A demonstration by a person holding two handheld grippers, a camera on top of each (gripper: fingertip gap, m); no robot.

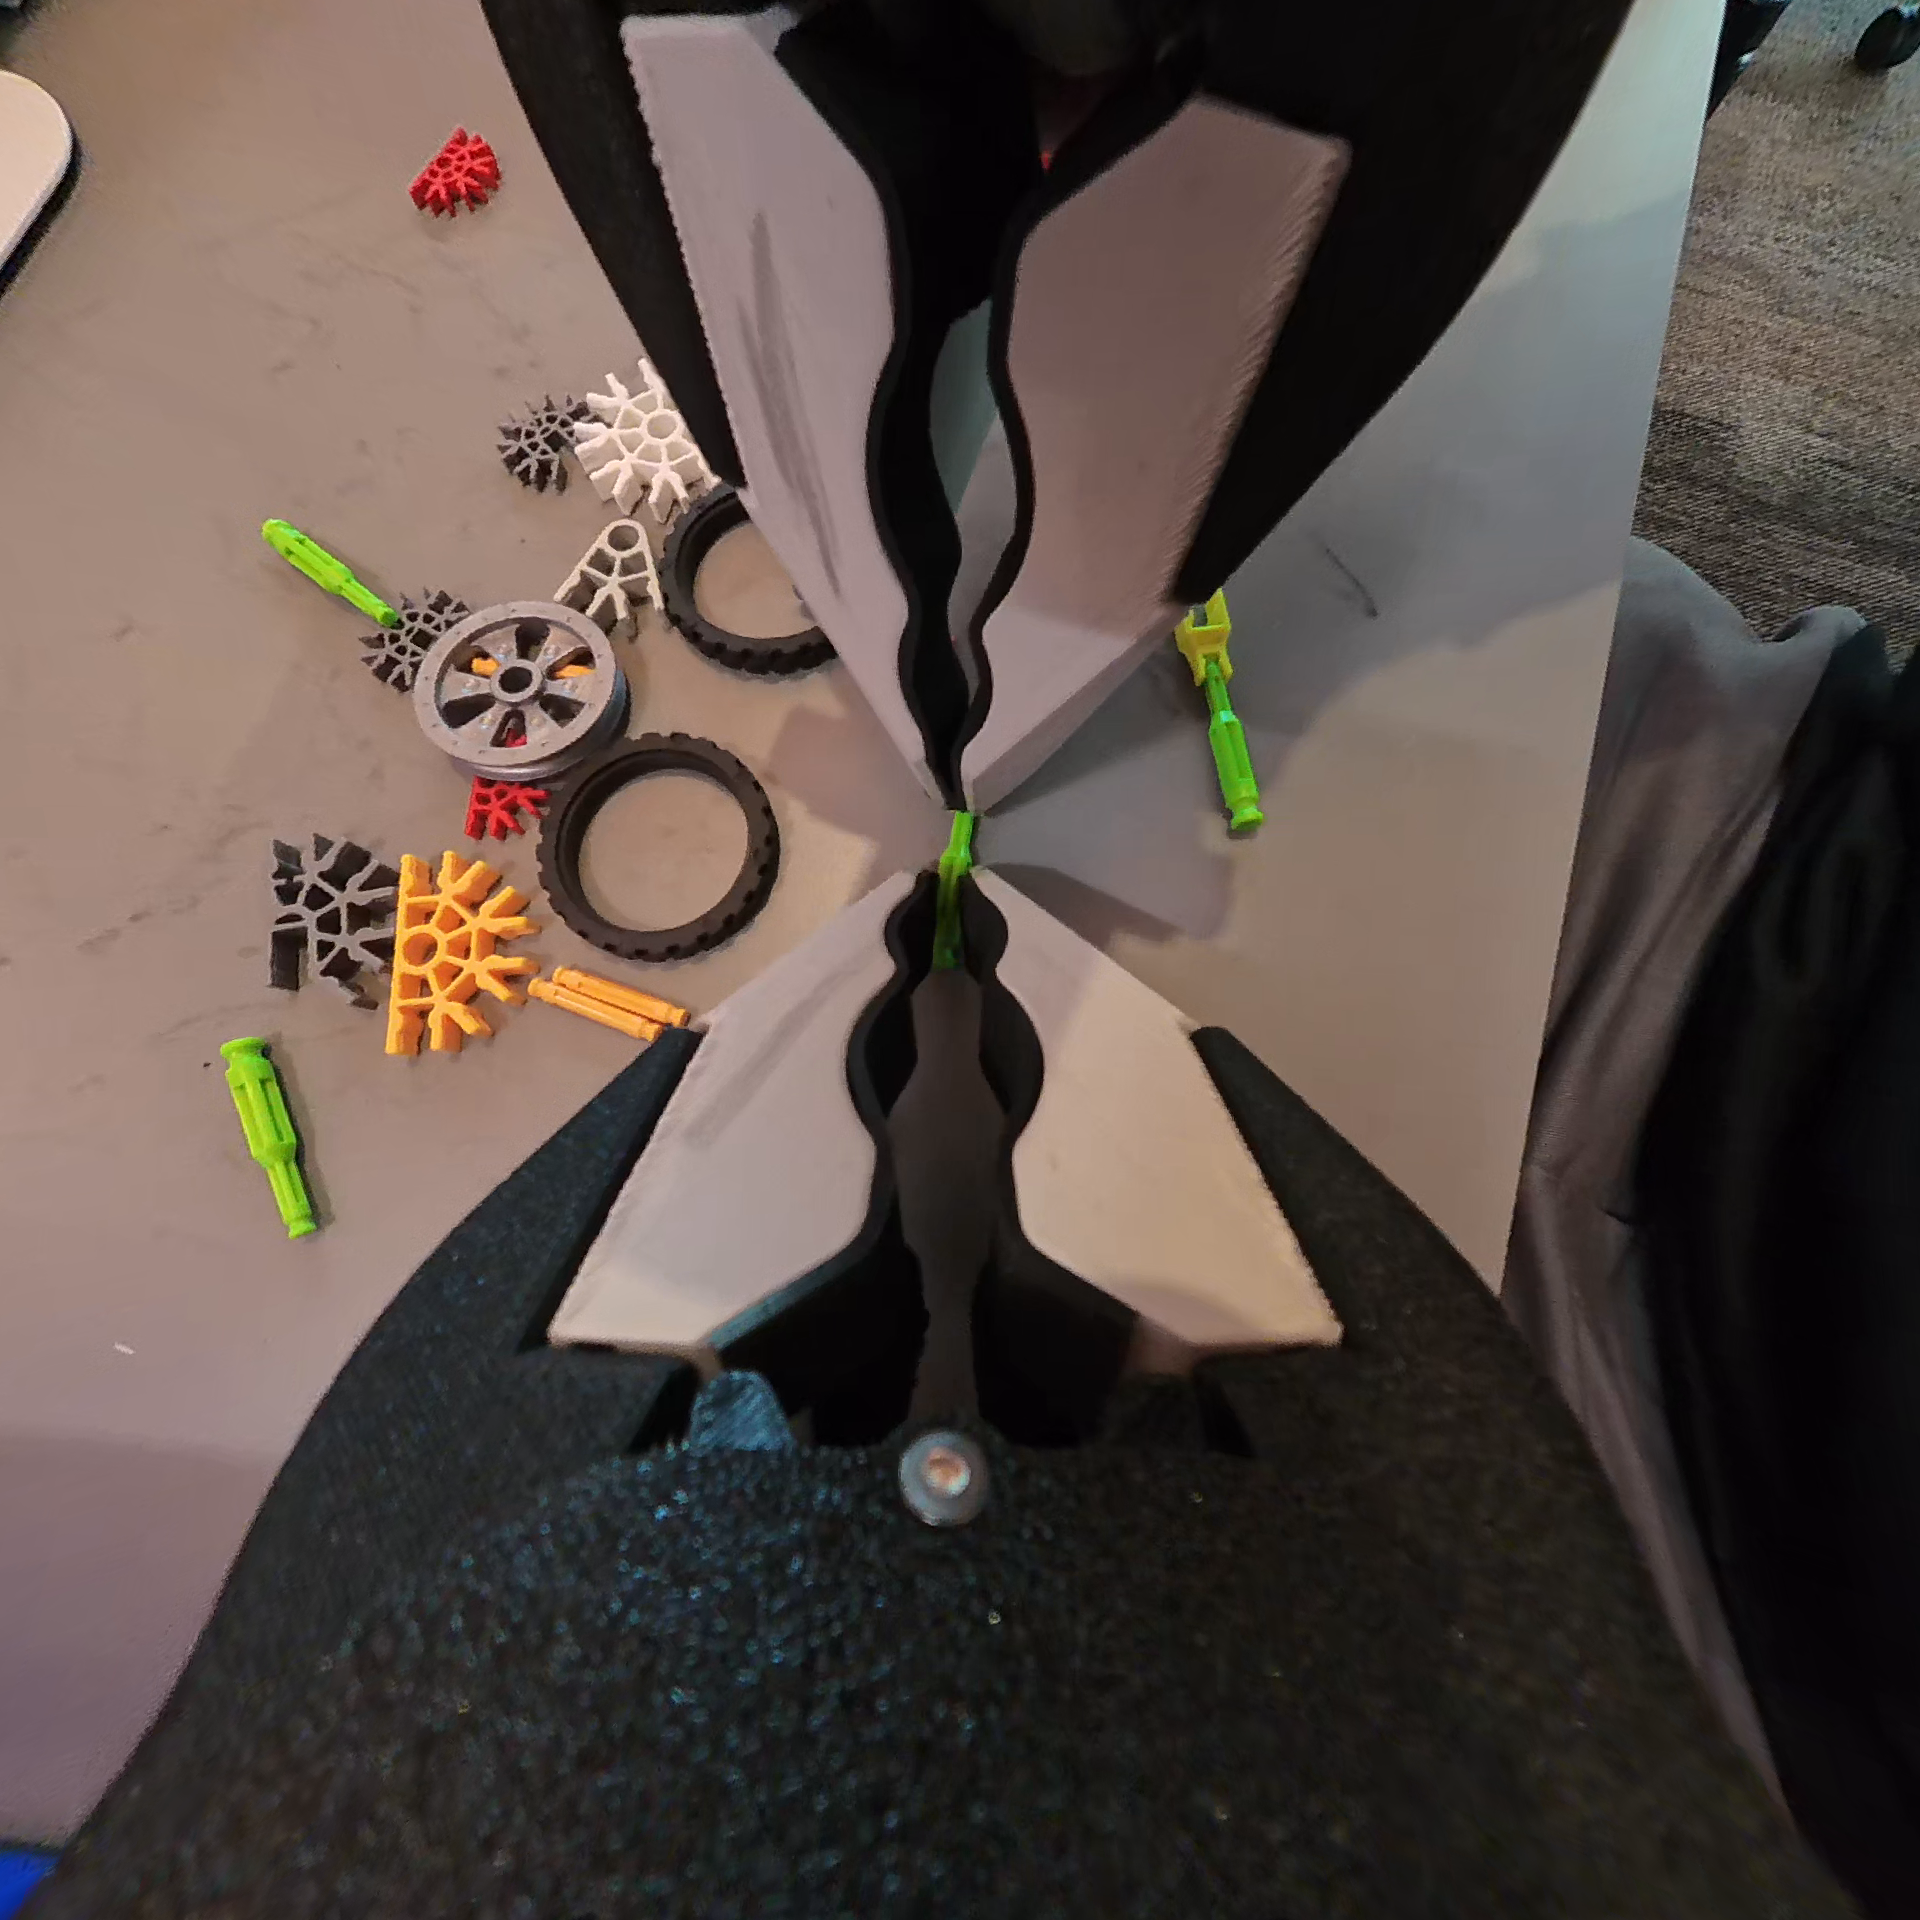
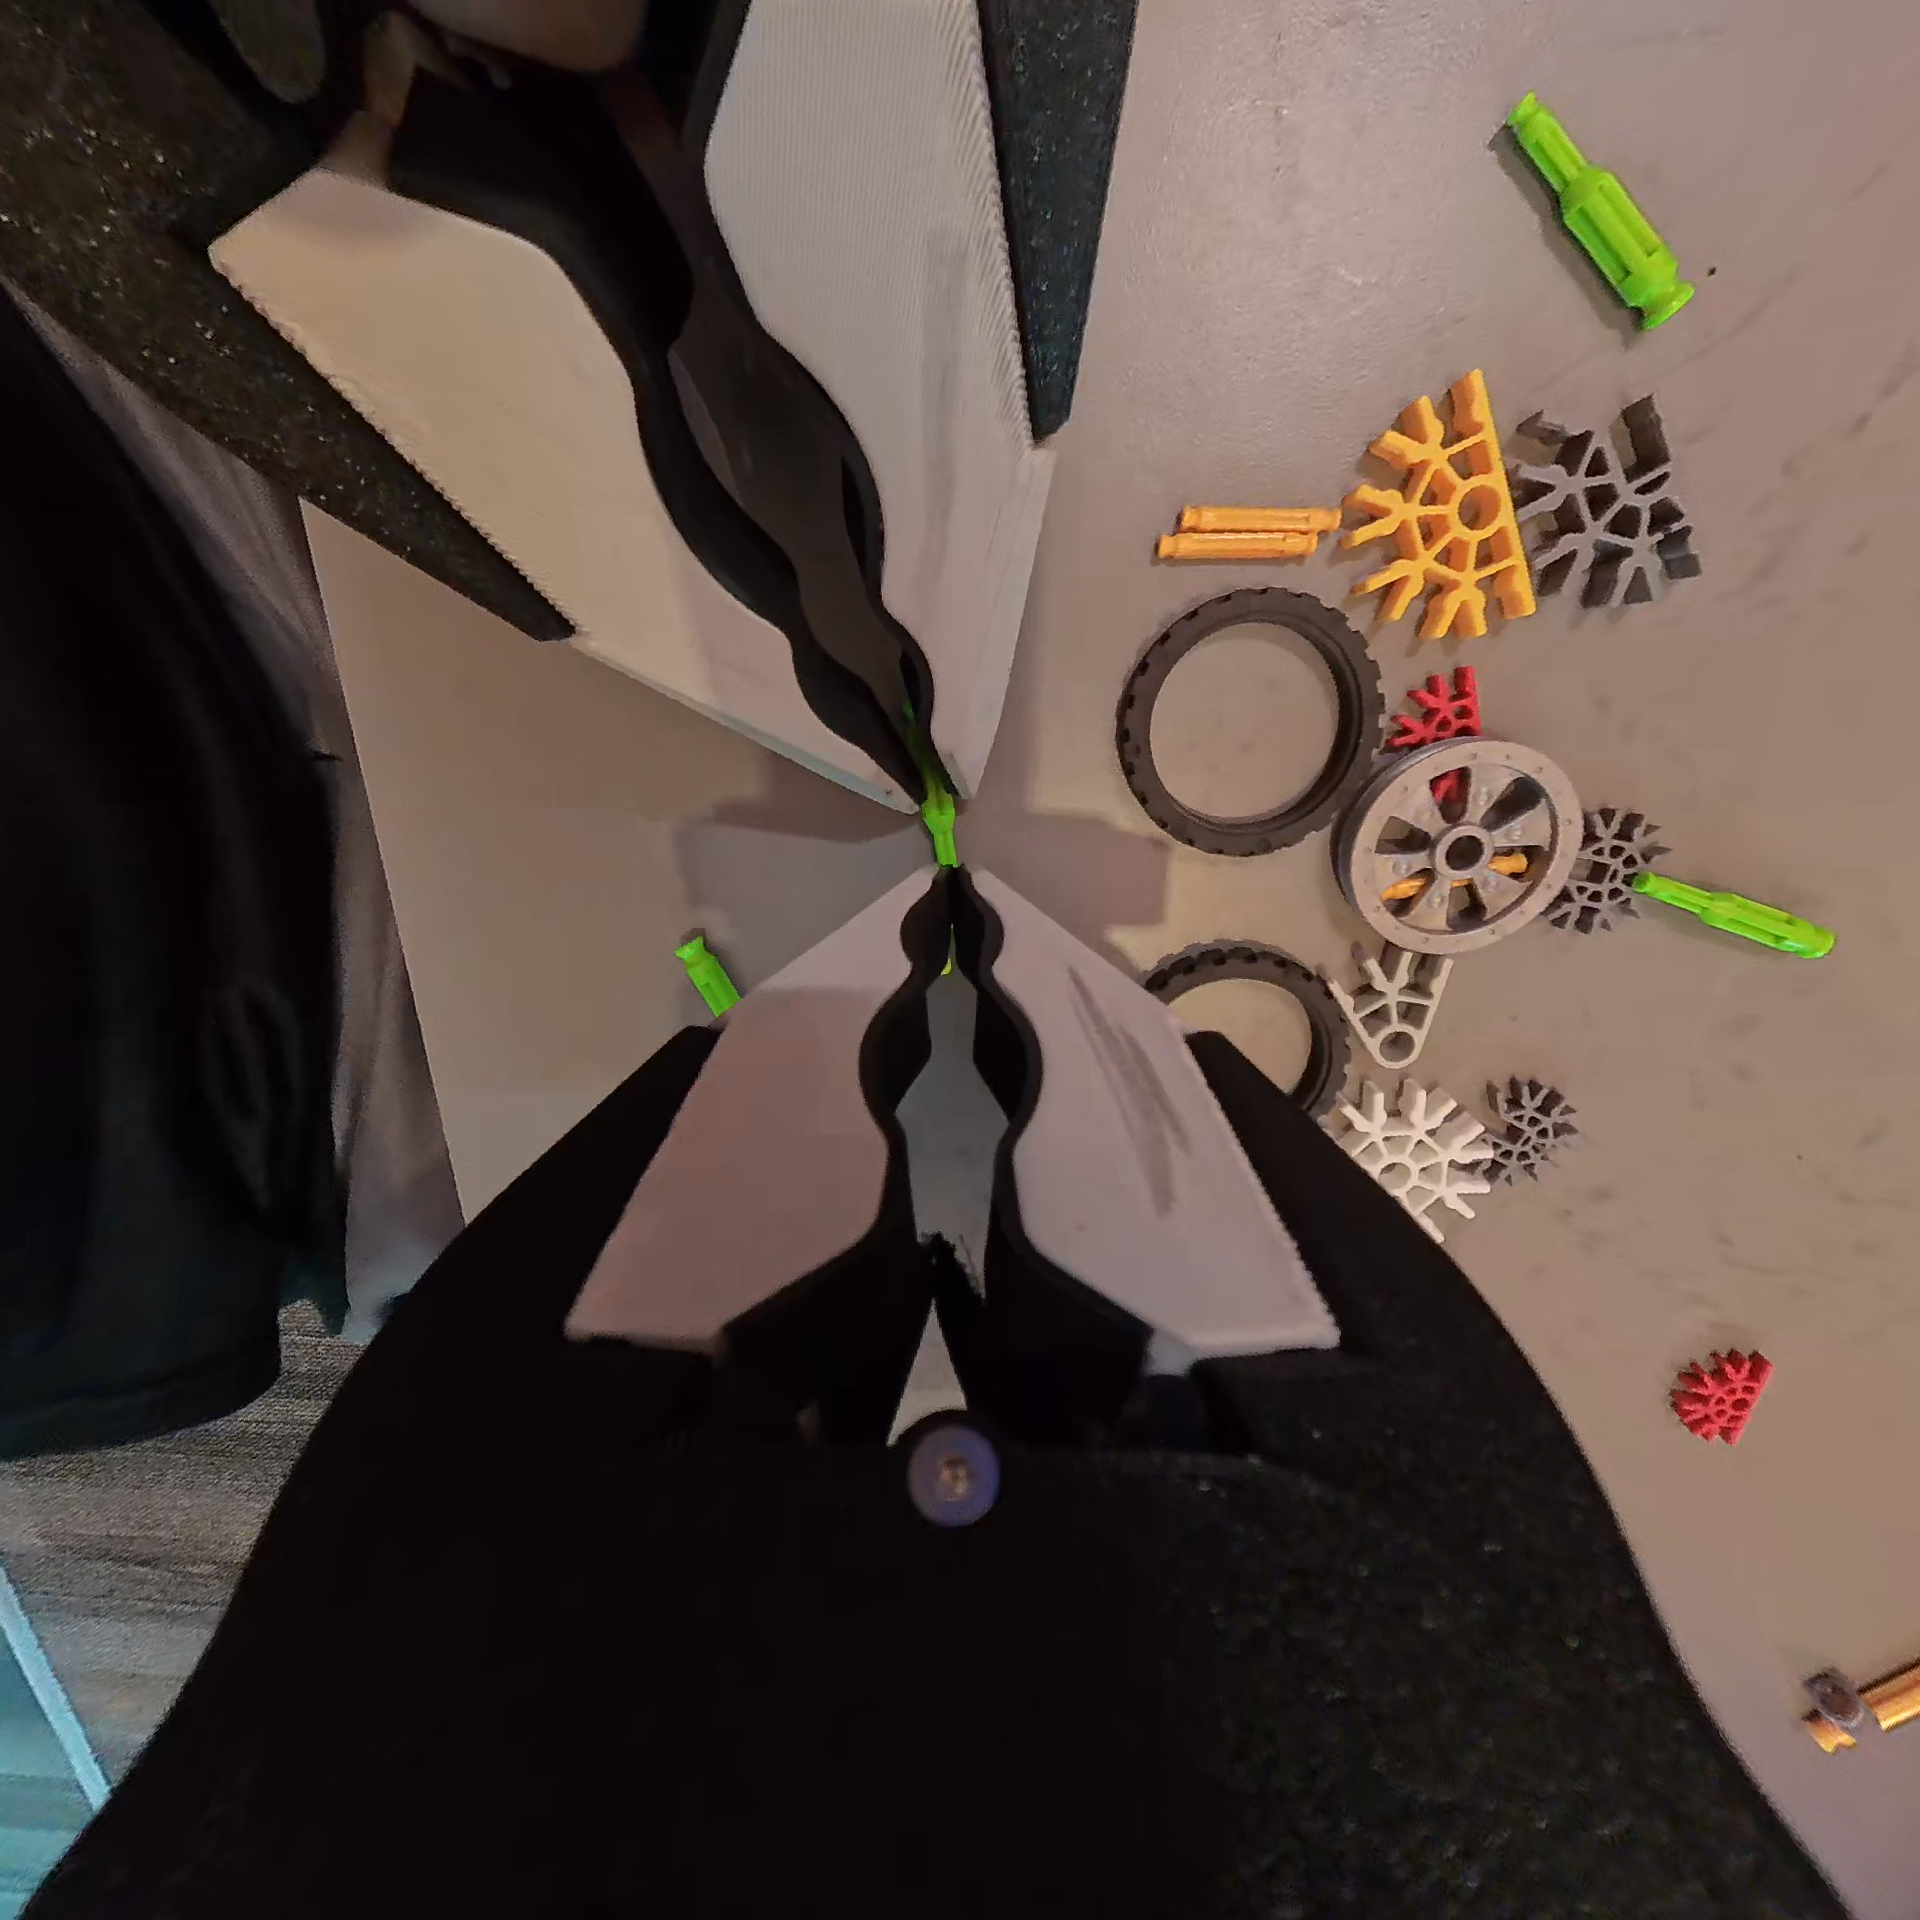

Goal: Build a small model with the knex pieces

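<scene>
My left gripper point(image 1: 943, 883) is shut on a short green rod point(image 1: 954, 896) and holds it above the grey table point(image 1: 1351, 935). The rod sticks out past the left fingertips. My right gripper point(image 1: 956, 802) comes in from the opposite side, tip to tip, and is shut on the rod's far end. In the right wrist view the right gripper point(image 2: 948, 878) is at the bottom, the left gripper point(image 2: 930, 795) at the top, and the green rod point(image 2: 941, 823) bridges them. Most of the rod is hidden between the fingers.
Loose parts lie beside the grippers: two black tyres point(image 1: 659, 847) point(image 1: 743, 582), a grey wheel hub point(image 1: 516, 688), yellow point(image 1: 449, 951), grey, white point(image 1: 644, 436) and red point(image 1: 457, 171) connectors, orange rods point(image 1: 608, 1003), green rods point(image 1: 270, 1132). A green rod with a yellow clip point(image 1: 1221, 707) lies near the table edge point(image 1: 1600, 831). The grippers are tip to tip, or close to it. Between my right fingertips and the grey wheel hub point(image 1: 516, 688) there is roughly 8 cm. Look for it in the right wrist view point(image 2: 1460, 844) too.
</scene>
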